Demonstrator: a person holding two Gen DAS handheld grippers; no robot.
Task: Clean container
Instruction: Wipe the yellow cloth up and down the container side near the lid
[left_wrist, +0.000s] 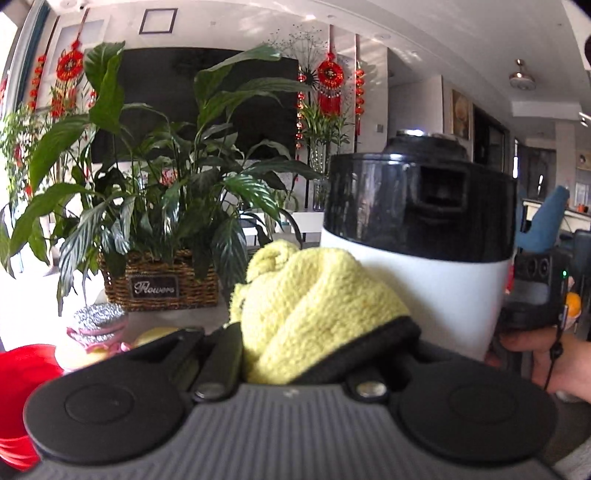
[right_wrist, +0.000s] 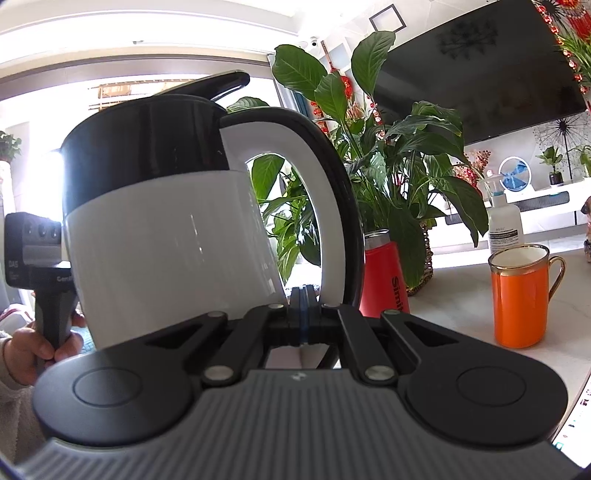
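A white kettle (left_wrist: 424, 288) with a glossy black top is held up off the counter. In the right wrist view my right gripper (right_wrist: 303, 295) is shut on the lower end of the kettle's (right_wrist: 166, 251) looped handle (right_wrist: 332, 184). My left gripper (left_wrist: 314, 332) is shut on a bunched yellow cloth (left_wrist: 314, 295), which lies against the kettle's white side just below the black band. The right gripper's body (left_wrist: 535, 280) and a hand show behind the kettle. The left gripper's body (right_wrist: 37, 243) and its hand appear at the far left in the right wrist view.
A leafy plant in a wicker basket (left_wrist: 159, 288) stands behind. A steel scourer (left_wrist: 98, 317) and a red container (left_wrist: 22, 387) sit at lower left. An orange mug (right_wrist: 517, 295), a red bottle (right_wrist: 384, 273) and a white bottle (right_wrist: 504, 225) stand on the pale counter (right_wrist: 461, 306).
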